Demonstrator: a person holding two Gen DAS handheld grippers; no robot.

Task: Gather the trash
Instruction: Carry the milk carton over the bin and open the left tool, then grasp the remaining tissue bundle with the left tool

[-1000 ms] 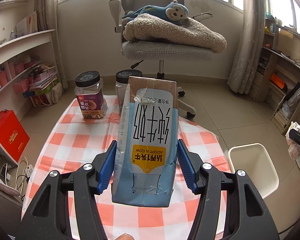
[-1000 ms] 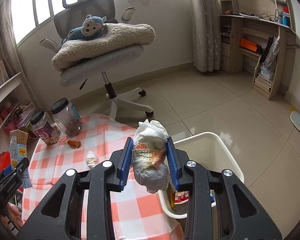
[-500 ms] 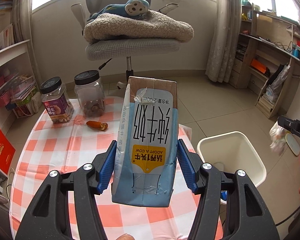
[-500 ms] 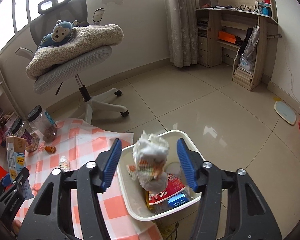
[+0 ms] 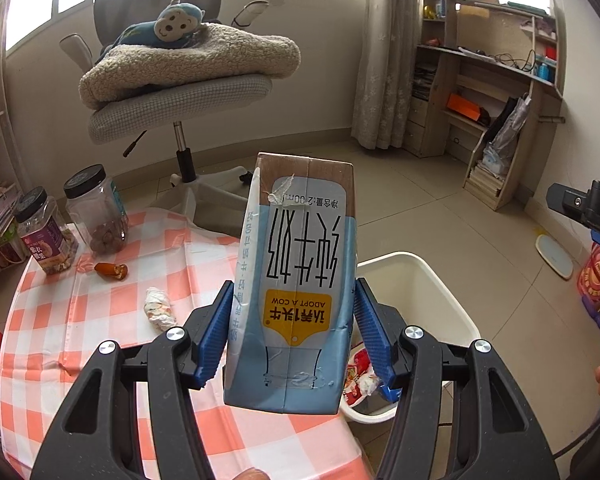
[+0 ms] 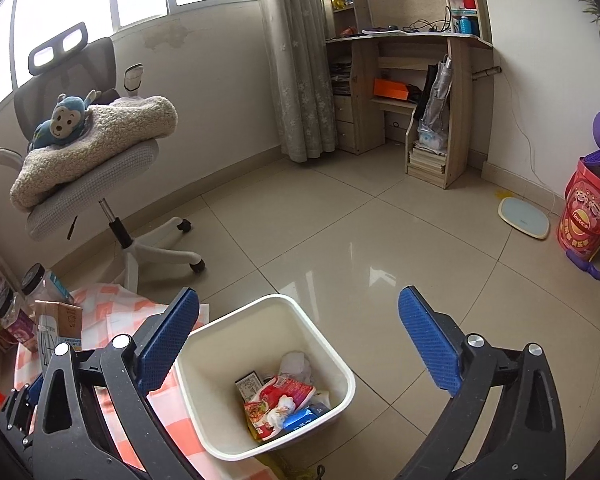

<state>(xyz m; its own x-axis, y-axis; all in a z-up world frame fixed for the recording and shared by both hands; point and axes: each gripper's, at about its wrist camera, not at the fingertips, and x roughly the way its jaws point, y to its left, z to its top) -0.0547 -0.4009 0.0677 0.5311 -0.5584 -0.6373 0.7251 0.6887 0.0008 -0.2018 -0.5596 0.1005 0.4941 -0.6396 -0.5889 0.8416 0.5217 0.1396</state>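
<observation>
left gripper clamped on milk carton, held upside down between its fingers, bin just beyond, for dropping | right gripper jaws just opened wide, nothing between; bin below, trash inside

The right claw has just opened wide, dropping its crumpled wad into the white bin.

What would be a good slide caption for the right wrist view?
Open right gripper above the white trash bin, which already holds wrappers and crumpled paper.
</observation>
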